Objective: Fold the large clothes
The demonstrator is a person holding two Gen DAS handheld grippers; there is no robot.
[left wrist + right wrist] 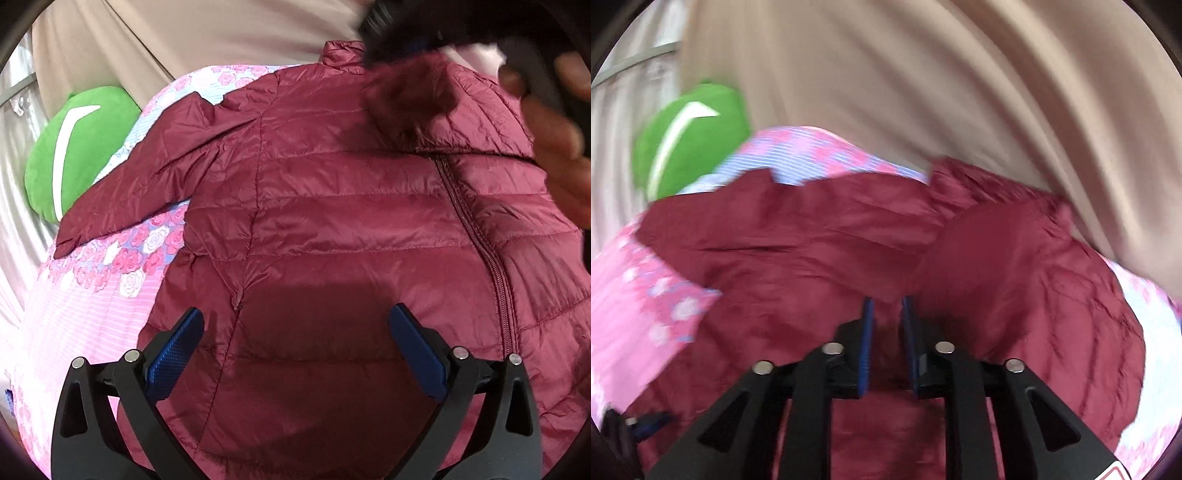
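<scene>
- Blue-padded fingers of the left gripper [295, 347] sit nearest the lens, spread wide with nothing between them, hovering over the near hem of the maroon puffer jacket [332, 221].
- That jacket lies front-up on a pink floral bedsheet [85, 295], zipper [476, 236] running from the near hem toward the far collar [341, 51].
- One sleeve [140, 188] stretches out to the left, its cuff resting on the sheet near a green plush cushion [81, 147].
- On the right side a flap of jacket fabric already lies across the chest, so the fold looks begun rather than finished.
- Seen in its own view, the right gripper [887, 314] has its jaws standing narrowly apart; through the blur no fabric appears pinched between the pads, so it reads as empty above the jacket.
- From the left camera, a hand [561, 147] holding that tool shows blurred at the far right.
- Likely next comes the left sleeve: grasping near the cuff, lifting only enough to clear the sheet and laying it straight across the chest would keep the slippery quilted shell from bunching.
- Pressing trapped air out before the next fold should help the layers stay flat.
- Beige curtain [923, 92] hangs behind the bed.
</scene>
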